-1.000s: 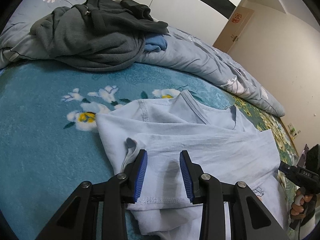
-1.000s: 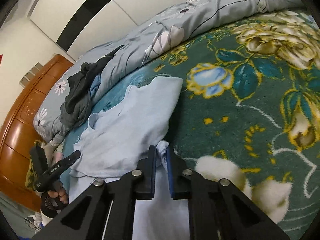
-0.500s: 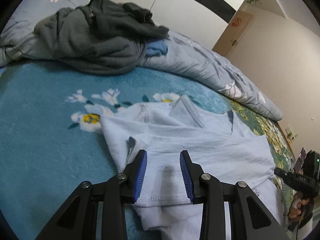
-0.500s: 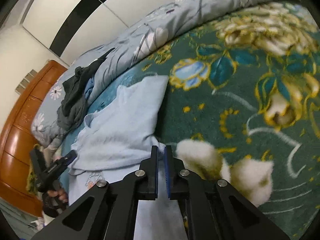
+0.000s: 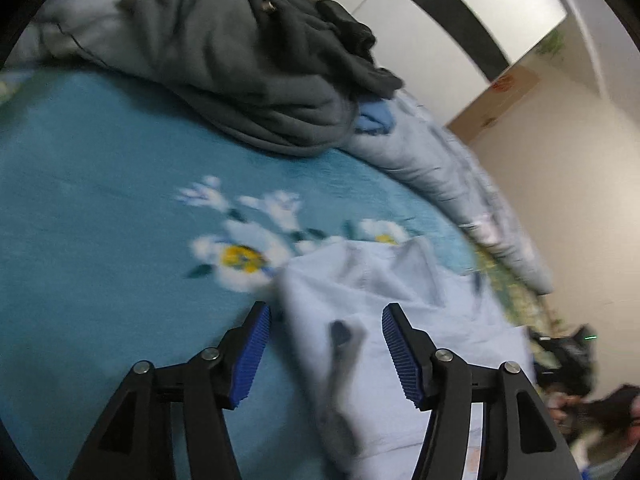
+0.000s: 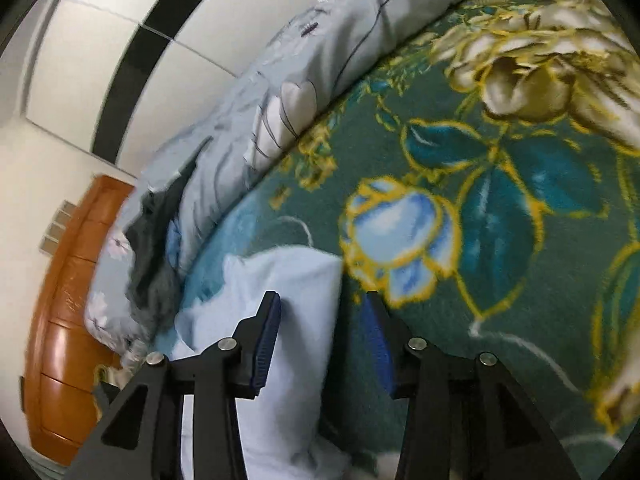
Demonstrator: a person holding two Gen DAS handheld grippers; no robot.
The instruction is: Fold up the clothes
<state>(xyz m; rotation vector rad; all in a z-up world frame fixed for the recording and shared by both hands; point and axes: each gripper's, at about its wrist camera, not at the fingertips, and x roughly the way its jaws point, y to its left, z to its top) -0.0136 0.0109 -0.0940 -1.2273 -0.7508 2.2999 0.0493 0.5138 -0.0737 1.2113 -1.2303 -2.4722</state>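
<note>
A pale blue T-shirt [image 5: 404, 304] lies partly folded on the floral bed blanket [image 5: 100, 208]. My left gripper [image 5: 326, 354] hovers over its left edge; the jaws are opening, with a raised fold of cloth between them that the pads do not press. In the right wrist view the same T-shirt [image 6: 288, 292] lies lower left. My right gripper [image 6: 324, 344] stands over its right edge; its jaws are opening too, cloth below and between them but free of the pads. Both views are motion-blurred.
A heap of dark grey clothes [image 5: 248, 60] with a blue garment [image 5: 374, 118] sits at the back on a grey floral duvet [image 6: 320, 64]. A wooden headboard [image 6: 68, 320] is at the left. White wardrobe doors stand behind. A person's hand holds the other gripper [image 5: 568, 364].
Both grippers' jaws have spread apart; the right one had been shut on the shirt's edge and has let it go. Both hands shifted sideways and rolled, so the views are tilted and blurred.
</note>
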